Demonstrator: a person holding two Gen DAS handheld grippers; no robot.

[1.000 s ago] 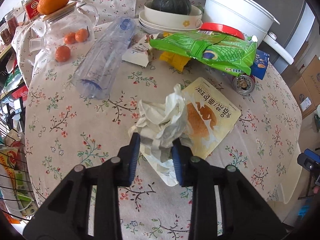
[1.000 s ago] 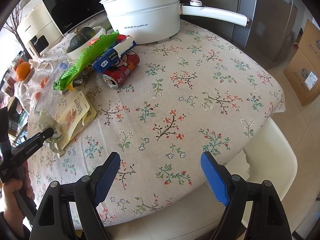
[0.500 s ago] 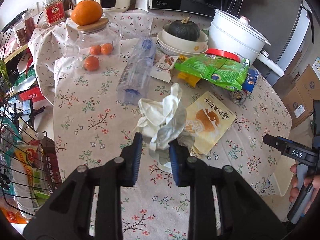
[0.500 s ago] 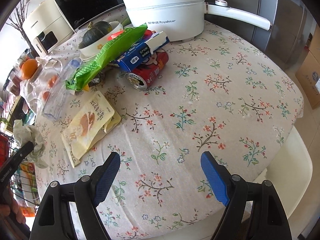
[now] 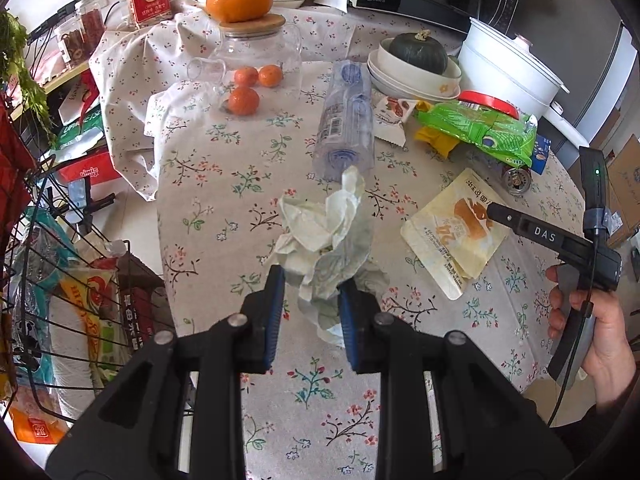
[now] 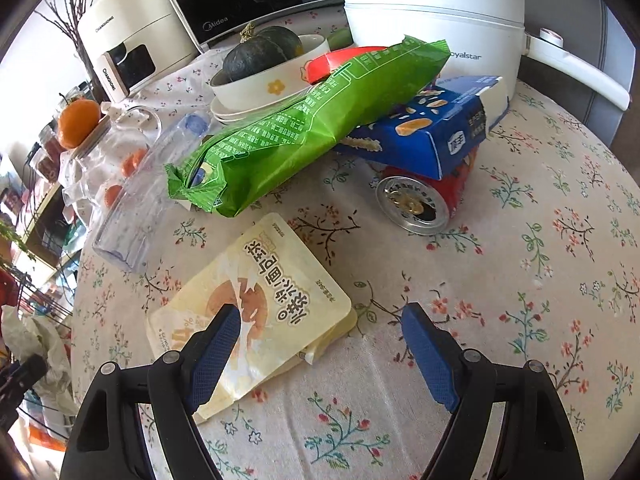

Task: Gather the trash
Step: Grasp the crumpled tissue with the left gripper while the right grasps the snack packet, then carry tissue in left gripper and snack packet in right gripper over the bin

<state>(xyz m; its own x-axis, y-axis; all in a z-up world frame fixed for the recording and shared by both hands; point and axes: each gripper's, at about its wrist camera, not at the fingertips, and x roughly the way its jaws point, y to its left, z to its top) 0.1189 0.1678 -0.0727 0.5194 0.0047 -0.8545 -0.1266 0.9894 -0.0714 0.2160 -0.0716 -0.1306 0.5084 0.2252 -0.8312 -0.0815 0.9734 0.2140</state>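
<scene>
Left wrist: left hand-held gripper (image 5: 310, 314) clamped on crumpled tissue (image 5: 324, 240), frame centre, now lifted off bench (image 5: 208, 184). Right hand-held gripper (image 6: 320, 354) jaws apart, now over yellow pouch (image 6: 260, 304), lower left.

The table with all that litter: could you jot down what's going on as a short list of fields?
Left gripper: shut on crumpled tissue, lifted off the cloth
Right gripper: open, over yellow snack pouch
Still lying on table: green bag, blue carton, red can, clear bottle
Not trash: pumpkin in bowl, white pot
</scene>
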